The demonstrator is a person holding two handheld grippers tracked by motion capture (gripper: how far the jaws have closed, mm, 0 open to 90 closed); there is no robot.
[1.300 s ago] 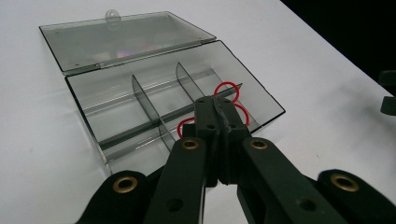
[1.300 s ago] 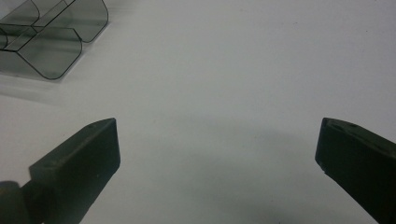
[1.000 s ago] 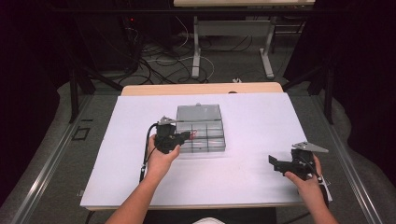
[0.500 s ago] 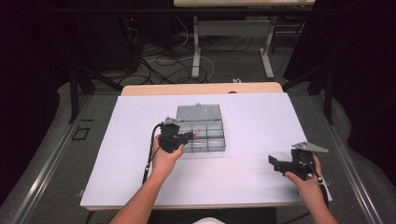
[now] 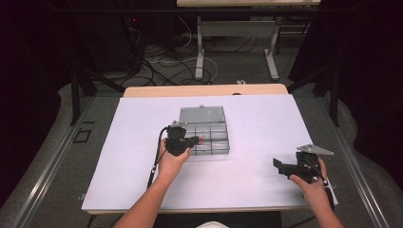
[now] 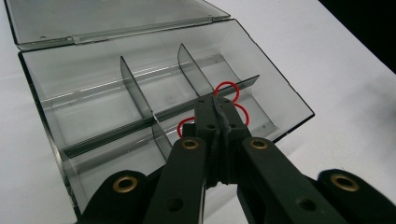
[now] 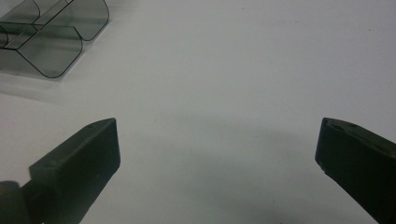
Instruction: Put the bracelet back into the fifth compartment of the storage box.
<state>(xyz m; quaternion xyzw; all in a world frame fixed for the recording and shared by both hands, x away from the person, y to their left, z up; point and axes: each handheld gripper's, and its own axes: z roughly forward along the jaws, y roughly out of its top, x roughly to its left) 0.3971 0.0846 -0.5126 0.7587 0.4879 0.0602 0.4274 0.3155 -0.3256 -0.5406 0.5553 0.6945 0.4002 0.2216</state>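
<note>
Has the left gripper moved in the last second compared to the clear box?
No. The left gripper stays at the clear box's near left part, shut on a red rubber band.

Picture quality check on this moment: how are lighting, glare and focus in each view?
High view: the white table is evenly lit, the surroundings dark. Left gripper view: sharp on the red rubber bands; pale glare streaks on the clear box. Right gripper view: soft overall, a faint shadow on the table between the open jaws of the right gripper.
</note>
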